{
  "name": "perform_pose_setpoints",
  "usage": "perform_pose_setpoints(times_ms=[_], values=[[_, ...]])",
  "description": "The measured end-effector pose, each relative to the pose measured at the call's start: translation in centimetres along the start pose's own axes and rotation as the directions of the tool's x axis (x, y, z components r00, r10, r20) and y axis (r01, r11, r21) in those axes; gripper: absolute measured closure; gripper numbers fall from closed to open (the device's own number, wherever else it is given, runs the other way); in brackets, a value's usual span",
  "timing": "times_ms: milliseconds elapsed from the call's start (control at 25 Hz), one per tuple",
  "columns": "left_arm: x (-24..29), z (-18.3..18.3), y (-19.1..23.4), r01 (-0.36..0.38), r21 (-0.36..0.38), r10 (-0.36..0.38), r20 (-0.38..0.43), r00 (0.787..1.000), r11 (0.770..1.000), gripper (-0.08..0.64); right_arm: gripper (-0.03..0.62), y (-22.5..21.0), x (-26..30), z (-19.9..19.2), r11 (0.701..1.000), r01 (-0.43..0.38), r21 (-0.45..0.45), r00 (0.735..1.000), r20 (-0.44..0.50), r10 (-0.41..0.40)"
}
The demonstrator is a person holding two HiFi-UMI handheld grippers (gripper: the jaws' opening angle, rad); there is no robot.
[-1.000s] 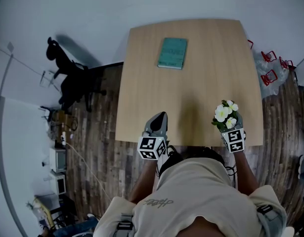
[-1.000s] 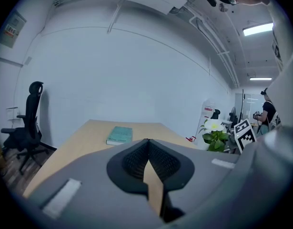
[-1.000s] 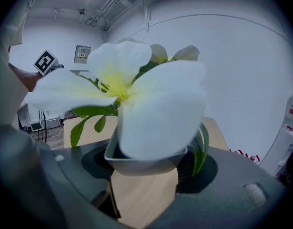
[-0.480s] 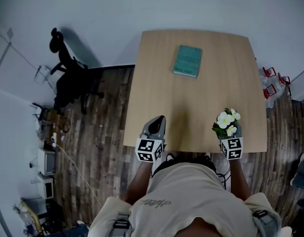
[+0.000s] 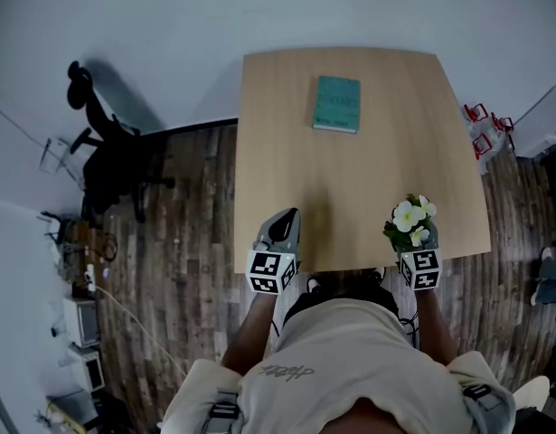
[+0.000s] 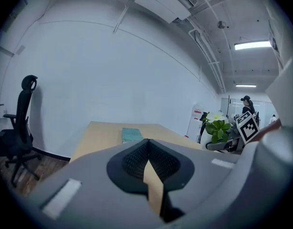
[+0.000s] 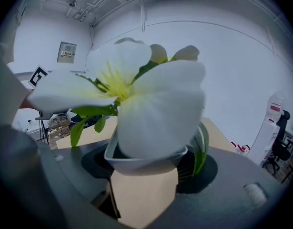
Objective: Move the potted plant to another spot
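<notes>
Potted plant (image 5: 409,220): white flowers over green leaves in a small pale pot (image 7: 145,159), at the near right corner of the surface (image 5: 350,179), inside your right gripper (image 5: 415,240). In the right gripper view both jaws stand wide and press against the pot's sides. Wood shows beneath the pot's base, so I read it as carried clear of the surface rather than resting on it; the head view alone does not settle that. Left gripper (image 5: 286,217): jaws together, nothing between them, over the near left edge and well apart from the plant. A teal book (image 5: 337,103) lies flat toward the far side of the surface, near the middle; the rest is bare wood. Step in hand, as I judge it: the carry, with the pick-up done and the set-down not yet made. For the next move, choose a bare patch away from the near right corner and clear of the book. Hold the pot upright, lower it until the base sits flat, and only then part the jaws. The flowers fill your right gripper view and hide the landing spot, so steer by the head view.
</notes>
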State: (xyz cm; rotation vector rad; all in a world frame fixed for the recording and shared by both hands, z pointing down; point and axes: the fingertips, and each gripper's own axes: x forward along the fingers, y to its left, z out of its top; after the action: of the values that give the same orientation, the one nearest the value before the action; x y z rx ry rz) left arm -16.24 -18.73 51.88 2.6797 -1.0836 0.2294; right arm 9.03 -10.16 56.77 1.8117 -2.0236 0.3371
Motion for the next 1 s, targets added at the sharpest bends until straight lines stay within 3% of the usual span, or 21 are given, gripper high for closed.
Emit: perform_pose_setpoints(times_ms=[160,360,720,1000], values=[[0.2,-0.7,-0.4,0.026,-0.016,-0.027,-0.01,1.0,1.0,0.541,0.25,1.1,-0.7,-0.8,1.0,-0.003,-0.002,1.0,-0.03,0.002],[0.4,-1.4,-1.0,0.01,-0.03,-0.01,-0.027,1.0,1.0,0.541,0.25,1.0,-0.8,-1.8,0.999,-0.034,0.004,0.998,-0.054,0.034],[-0.7,-0.9,0.4,-0.05,0.03,0.052,-0.08,0.995,0.998,0.541,0.25,2.3,2.4,0.0,0.995,-0.102,0.019,0.995,0.01,0.101],[2.1,0.2,-1.2,-0.054,0.064,0.06,-0.087,0.994,0.996,0.541,0.25,-0.6,4.0,-1.1,0.992,-0.123,0.017,0.992,0.007,0.122]])
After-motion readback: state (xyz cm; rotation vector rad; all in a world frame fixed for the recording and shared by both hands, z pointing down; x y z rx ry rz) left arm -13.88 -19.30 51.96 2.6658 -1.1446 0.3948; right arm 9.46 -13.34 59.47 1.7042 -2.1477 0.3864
